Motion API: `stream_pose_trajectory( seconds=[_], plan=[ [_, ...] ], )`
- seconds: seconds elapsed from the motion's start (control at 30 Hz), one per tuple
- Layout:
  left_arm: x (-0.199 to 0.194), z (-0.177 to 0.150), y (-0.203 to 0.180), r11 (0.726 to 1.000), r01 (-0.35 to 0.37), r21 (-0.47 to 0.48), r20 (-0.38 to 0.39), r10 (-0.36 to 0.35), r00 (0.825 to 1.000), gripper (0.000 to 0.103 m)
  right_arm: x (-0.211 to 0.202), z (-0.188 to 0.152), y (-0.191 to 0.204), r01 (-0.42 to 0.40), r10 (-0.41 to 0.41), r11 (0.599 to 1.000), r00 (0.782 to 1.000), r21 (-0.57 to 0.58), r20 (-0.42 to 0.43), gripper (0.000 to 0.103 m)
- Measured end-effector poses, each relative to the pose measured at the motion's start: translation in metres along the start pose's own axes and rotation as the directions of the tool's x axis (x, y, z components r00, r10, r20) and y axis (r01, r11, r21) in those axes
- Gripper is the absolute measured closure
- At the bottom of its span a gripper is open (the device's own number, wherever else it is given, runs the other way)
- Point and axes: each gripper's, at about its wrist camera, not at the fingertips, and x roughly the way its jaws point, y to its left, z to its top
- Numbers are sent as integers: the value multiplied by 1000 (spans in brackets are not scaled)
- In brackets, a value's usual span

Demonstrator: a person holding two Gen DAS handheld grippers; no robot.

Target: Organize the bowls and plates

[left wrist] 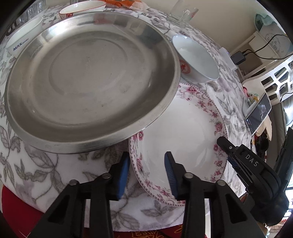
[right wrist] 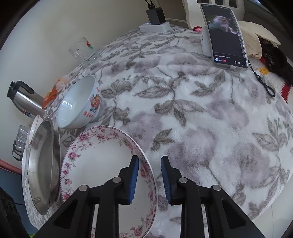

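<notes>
A big steel plate (left wrist: 87,76) lies on the flowered cloth and overlaps a white plate with a pink floral rim (left wrist: 183,131). My left gripper (left wrist: 146,172) is open, its fingers straddling the floral plate's near rim. My right gripper (right wrist: 149,178) is open too, straddling the floral plate's (right wrist: 102,164) other rim. The right gripper also shows in the left wrist view (left wrist: 238,157). A white bowl with red print (left wrist: 196,58) stands behind the floral plate; it also shows in the right wrist view (right wrist: 78,104).
Two more bowls (left wrist: 23,36) (left wrist: 82,9) and a glass mug (left wrist: 181,14) stand at the back. A phone on a stand (right wrist: 225,34), a charger (right wrist: 155,20) and a steel thermos (right wrist: 25,98) sit at the table's edges. The table's near edge is close to my left gripper.
</notes>
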Motion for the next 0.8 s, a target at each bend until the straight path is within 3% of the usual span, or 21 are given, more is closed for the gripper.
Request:
stream_pose_trajectory(
  seconds=[0.4, 0.8],
  plan=[
    [12, 5, 2, 1000, -24, 8, 1, 24, 1000, 77, 9, 0, 6, -38, 38, 999, 999, -24, 22, 76],
    [14, 7, 0, 999, -33, 18, 11, 33, 999, 77, 10, 1, 6, -44, 46, 999, 998, -30, 36, 76]
  ],
)
